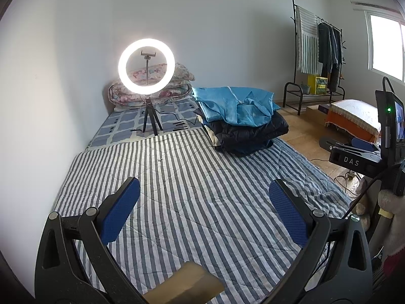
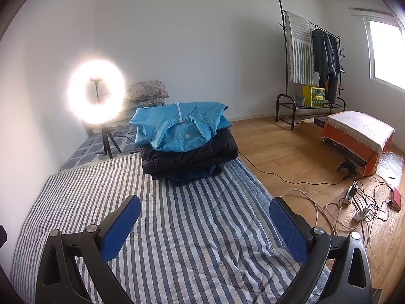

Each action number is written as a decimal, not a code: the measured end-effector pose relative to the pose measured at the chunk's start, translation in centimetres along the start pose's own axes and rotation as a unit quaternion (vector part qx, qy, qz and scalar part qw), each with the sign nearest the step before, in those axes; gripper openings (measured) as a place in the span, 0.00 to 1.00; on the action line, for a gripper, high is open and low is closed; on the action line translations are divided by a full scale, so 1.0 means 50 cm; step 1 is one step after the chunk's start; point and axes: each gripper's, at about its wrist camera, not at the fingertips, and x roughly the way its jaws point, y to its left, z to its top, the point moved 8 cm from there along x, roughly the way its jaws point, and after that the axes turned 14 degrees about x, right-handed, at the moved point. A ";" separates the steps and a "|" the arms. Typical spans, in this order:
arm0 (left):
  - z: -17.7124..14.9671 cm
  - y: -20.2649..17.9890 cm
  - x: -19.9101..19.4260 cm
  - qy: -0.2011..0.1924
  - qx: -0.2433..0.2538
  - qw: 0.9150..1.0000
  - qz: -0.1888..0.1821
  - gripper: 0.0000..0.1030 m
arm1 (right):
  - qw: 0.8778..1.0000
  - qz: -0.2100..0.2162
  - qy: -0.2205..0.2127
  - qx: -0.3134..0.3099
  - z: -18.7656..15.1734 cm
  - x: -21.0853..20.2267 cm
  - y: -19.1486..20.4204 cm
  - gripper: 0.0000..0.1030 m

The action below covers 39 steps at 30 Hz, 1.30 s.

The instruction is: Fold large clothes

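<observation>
1. The left gripper (image 1: 203, 190), black-framed with blue textured pads (image 1: 119, 212), hangs with its fingers spread wide and nothing between them, above a blue-and-white striped quilted bed cover (image 1: 192, 177).
2. The right gripper (image 2: 205, 210), of the same make, hangs likewise with its fingers parted and empty over the same striped cover (image 2: 202, 228).
3. A tan cardboard-like piece (image 1: 187, 283) shows at the bottom edge of the left wrist view, between the gripper's arms.
4. The clothes lie stacked at the far end of the striped cover: a bright blue zip-front garment (image 2: 177, 126) rests on top of a dark navy padded jacket (image 2: 189, 157), with a darker blue layer under them.
5. Beside the stack, towards the wall, a lit ring light on a small black tripod (image 1: 146, 67) stands on a blue-patterned sheet (image 1: 126, 124), in front of folded floral quilts (image 1: 177, 86).
6. Beyond the bed, a wood-plank floor (image 2: 291, 147) carries tangled cables and power strips (image 2: 359, 202).
7. A black metal clothes rack (image 2: 314, 58) with hanging garments stands against the white wall, near a window (image 2: 384, 53).
8. A low orange bench with a white cover (image 2: 359, 131) sits on the floor below the window.
</observation>
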 end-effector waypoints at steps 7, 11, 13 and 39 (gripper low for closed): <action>-0.001 0.000 0.000 0.000 0.001 1.000 0.000 1.00 | 1.000 0.000 0.001 -0.001 -0.001 0.001 0.000 1.00; -0.004 -0.002 0.004 0.003 0.002 1.000 -0.002 1.00 | 1.000 0.001 0.004 -0.001 -0.003 0.004 -0.002 1.00; -0.006 -0.004 0.005 0.003 0.003 1.000 -0.003 1.00 | 1.000 0.001 0.004 -0.001 -0.003 0.004 -0.003 1.00; -0.010 -0.012 0.003 -0.001 0.005 1.000 0.007 1.00 | 1.000 0.002 0.013 0.001 -0.017 0.010 -0.004 1.00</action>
